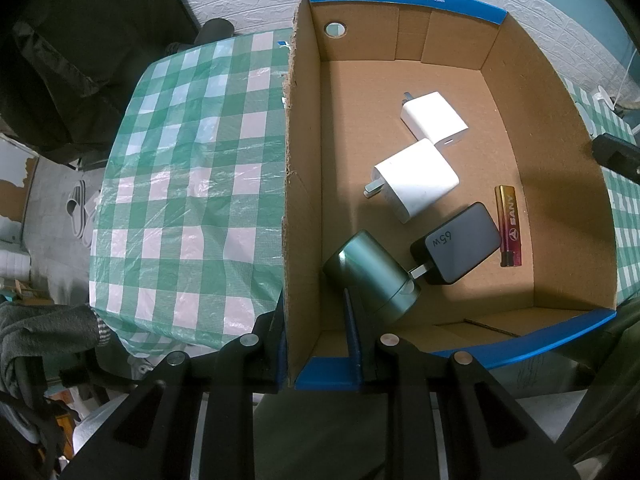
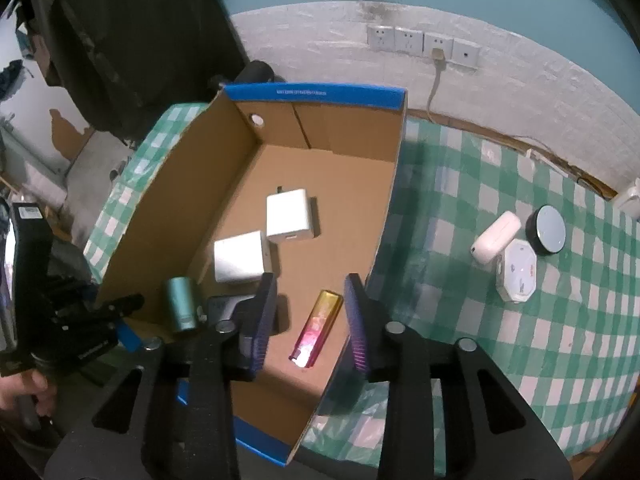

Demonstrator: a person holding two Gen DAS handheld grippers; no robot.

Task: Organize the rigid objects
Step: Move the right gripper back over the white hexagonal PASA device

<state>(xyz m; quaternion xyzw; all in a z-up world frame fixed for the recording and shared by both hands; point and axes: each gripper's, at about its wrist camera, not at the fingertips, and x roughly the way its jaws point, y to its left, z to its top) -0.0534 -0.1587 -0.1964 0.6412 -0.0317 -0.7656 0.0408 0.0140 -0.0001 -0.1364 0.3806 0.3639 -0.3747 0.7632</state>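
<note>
Now the lighter [image 2: 316, 328] lies on the floor of the cardboard box [image 2: 396, 168], free between the parted jaws of the right gripper [image 2: 310, 318]. Small, stiff and glossy, it likely slips; pinch its flat long sides. The left gripper [image 1: 316, 336] clamps the box wall.

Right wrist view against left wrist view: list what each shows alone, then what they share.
Right wrist only: a white case, an octagonal box and a round black puck on the checked tablecloth.
Left wrist only: the left gripper clamped on the carton wall.
Both: the carton, two white chargers, black charger, green cylinder, lighter.
</note>
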